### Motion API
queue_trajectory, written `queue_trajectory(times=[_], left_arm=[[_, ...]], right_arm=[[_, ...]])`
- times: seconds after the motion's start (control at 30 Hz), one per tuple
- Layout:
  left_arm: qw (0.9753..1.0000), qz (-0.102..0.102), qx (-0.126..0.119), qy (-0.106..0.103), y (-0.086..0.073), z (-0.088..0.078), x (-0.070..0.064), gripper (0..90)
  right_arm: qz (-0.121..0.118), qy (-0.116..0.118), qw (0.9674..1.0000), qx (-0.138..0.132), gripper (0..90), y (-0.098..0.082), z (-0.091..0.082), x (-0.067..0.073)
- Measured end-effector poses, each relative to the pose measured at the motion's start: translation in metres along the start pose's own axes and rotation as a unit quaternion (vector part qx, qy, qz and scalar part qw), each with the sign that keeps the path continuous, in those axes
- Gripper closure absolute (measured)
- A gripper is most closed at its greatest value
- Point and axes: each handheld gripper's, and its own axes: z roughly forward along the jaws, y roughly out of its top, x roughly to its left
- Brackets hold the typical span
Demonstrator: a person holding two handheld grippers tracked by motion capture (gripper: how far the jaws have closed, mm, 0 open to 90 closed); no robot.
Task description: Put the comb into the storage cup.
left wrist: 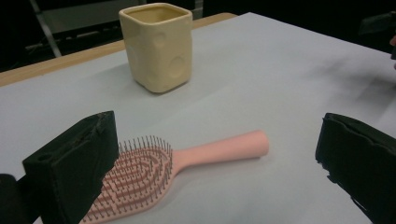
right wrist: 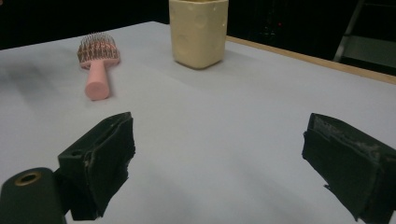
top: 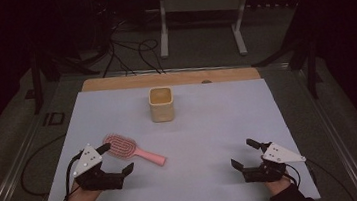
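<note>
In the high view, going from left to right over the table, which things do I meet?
Left gripper → hairbrush → cup → right gripper.

High view: we look forward and down from above our side of the table (top: 185, 180) — far enough off to take in the whole sheet and the floor beyond.
Left gripper view: we sit low behind the left gripper's jaws, very near the pink hairbrush (left wrist: 154, 175), facing the cream cup (left wrist: 158, 46) and the far wooden edge.
Right gripper view: low too, but farther off — we face across the sheet toward the same cup (right wrist: 198, 30) and brush (right wrist: 97, 65).
Shared: all three hold the hairbrush (top: 131, 149) and cup (top: 161, 104).
</note>
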Motion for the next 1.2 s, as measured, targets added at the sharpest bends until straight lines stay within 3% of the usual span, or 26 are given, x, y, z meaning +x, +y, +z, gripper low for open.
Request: queue_trajectory(times=[0.13, 0.4, 0.53, 0.57, 0.77, 1.0, 1.2], left_arm=[[1.0, 0.006, 0.003, 0.0, 0.011, 0.004, 0.002, 0.2], [0.9999, -0.008, 0.013, -0.002, 0.023, 0.013, 0.007, 0.2], [0.9999, -0.009, 0.013, -0.003, 0.027, 0.023, 0.007, 0.2], [0.9997, -0.006, 0.023, 0.001, 0.029, 0.03, 0.005, 0.2], [0.9991, -0.004, 0.039, -0.015, 0.03, 0.048, 0.002, 0.2], [0.9979, -0.016, 0.056, -0.027, 0.027, 0.064, 0.001, 0.4], [0.9973, -0.018, 0.064, -0.032, 0.023, 0.075, 0.0, 7.1]], right_arm=[[0.0, 0.001, 1.0, 0.0, 8.8, 0.0, 0.0, 0.0], [0.0, 0.002, 1.0, 0.0, 8.8, 0.0, 0.0, 0.0], [0.001, 0.003, 1.0, 0.0, 8.8, 0.0, 0.001, 0.0], [0.001, 0.004, 1.0, 0.0, 8.8, 0.0, 0.001, 0.0], [0.001, 0.002, 1.0, -0.001, 8.8, 0.0, 0.0, 0.0], [0.001, 0.003, 1.0, -0.001, 8.8, 0.0, 0.0, 0.0], [0.002, 0.004, 1.0, -0.002, 8.8, 0.0, 0.0, -0.001]])
